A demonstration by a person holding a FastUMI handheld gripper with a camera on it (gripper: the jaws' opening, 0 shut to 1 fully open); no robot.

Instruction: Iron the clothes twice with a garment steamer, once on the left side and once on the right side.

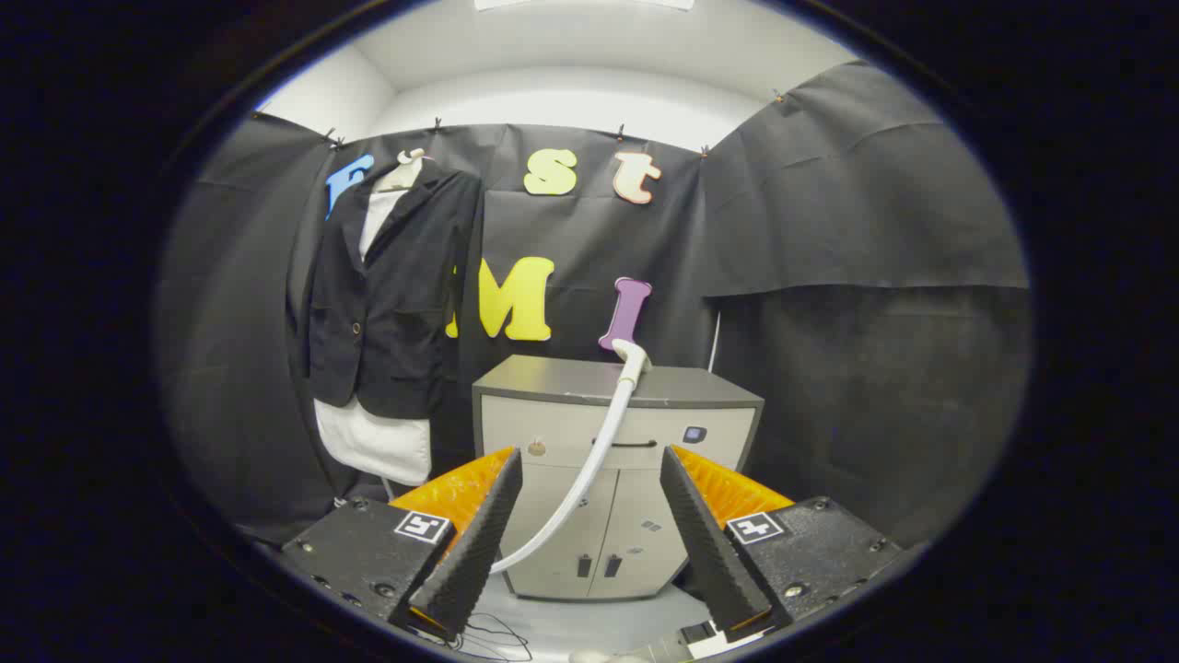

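A black blazer (391, 295) over a white shirt (376, 447) hangs on a hanger against the booth wall, beyond and to the left of my fingers. The steamer's white head (632, 354) rests on top of a grey cabinet (553, 419) straight ahead. Its white hose (589, 474) curves down the cabinet front and passes between my fingers toward the floor. My gripper (589, 453) is open, its ribbed black fingers (470, 543) spread wide with nothing gripped. The steamer head is well beyond the fingertips.
The cabinet stands against the black cloth wall, to the right of the hanging clothes. A thin black cable (493, 635) lies on the pale floor below the left finger. A white and grey object (700, 640) sits at the floor near the right finger.
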